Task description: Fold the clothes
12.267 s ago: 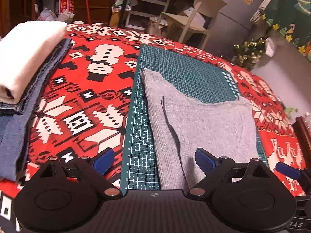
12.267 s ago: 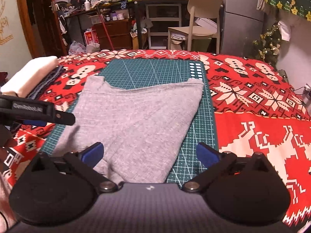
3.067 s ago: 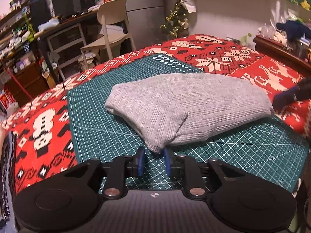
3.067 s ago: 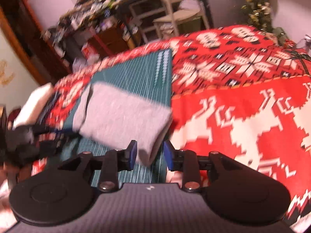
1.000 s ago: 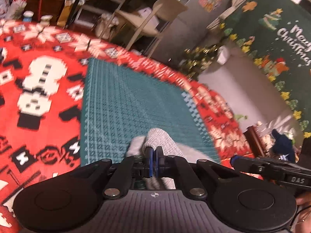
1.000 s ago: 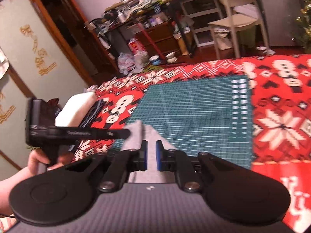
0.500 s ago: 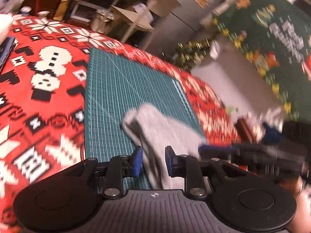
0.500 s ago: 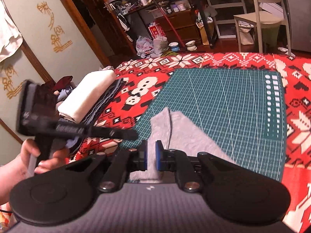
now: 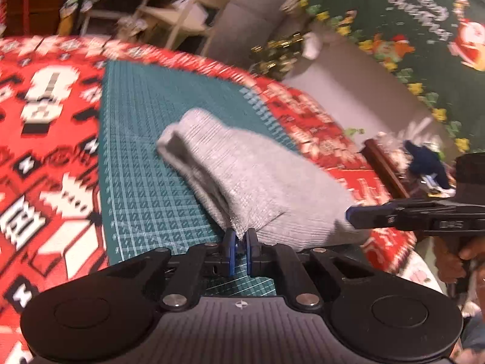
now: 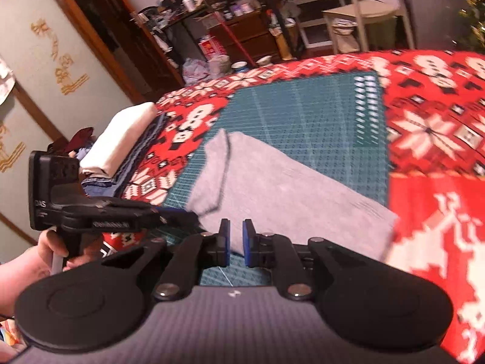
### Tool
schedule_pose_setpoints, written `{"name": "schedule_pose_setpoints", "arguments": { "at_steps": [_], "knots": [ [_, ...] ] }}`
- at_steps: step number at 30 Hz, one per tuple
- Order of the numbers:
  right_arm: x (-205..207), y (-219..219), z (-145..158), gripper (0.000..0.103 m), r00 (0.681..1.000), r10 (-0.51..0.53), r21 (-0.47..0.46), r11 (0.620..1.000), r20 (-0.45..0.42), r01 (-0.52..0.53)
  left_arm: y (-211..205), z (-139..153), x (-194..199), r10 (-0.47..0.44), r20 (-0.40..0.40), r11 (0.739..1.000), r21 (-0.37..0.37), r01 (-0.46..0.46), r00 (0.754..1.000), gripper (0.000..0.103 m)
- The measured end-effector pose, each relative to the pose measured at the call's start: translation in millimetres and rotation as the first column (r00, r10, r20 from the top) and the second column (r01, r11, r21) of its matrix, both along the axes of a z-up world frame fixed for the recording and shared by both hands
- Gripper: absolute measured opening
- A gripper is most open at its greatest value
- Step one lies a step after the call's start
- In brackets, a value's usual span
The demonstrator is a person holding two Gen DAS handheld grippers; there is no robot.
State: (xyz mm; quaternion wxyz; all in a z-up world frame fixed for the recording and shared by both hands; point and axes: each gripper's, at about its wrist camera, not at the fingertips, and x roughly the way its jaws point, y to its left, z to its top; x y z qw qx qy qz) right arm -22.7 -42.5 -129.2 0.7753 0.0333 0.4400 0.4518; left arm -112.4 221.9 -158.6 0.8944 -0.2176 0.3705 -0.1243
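Note:
A grey ribbed garment, folded into a wedge, lies across the green cutting mat. My left gripper is closing its jaws on the garment's near corner, and a pinch of cloth sits between the blue pads. In the right wrist view the garment spreads over the mat. My right gripper grips its near edge, with cloth in the narrow gap. The left gripper reaches in from the left at the neighbouring corner. The right gripper meets the garment's right end.
A red patterned blanket covers the surface around the mat. A stack of folded clothes, white on top of denim, lies at the left. Beyond stand a pale chair, cluttered shelves and a wooden side table. A person's hand holds the left gripper.
The left jaws stood apart half a second ago and now pinch the garment's corner. The garment has come down from a bunch at the fingertips and lies spread on the mat.

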Motion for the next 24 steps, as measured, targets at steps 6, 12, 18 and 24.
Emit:
{"name": "schedule_pose_setpoints", "arguments": {
  "at_steps": [6, 12, 18, 24],
  "knots": [
    [2, -26, -14, 0.011, 0.998, -0.032, -0.011, 0.999, -0.047, 0.032, 28, 8, 0, -0.034, 0.004, 0.999, -0.002, 0.034, 0.999, 0.006],
    [3, -38, -12, 0.011, 0.998, -0.054, 0.003, 0.999, -0.038, 0.054, 27, 3, 4, -0.042, -0.039, 0.999, -0.001, 0.042, 0.998, 0.006],
    [23, -62, -2, 0.035, 0.991, -0.122, -0.030, 0.992, 0.060, 0.124, 29, 1, 7, 0.001, -0.057, 1.000, 0.013, 0.000, 0.998, 0.006],
    [42, -60, -12, 0.036, 0.998, -0.043, -0.031, 0.999, 0.038, 0.044, 36, 5, 9, 0.078, -0.054, 0.996, 0.050, -0.075, 0.995, 0.006]
  ]
}}
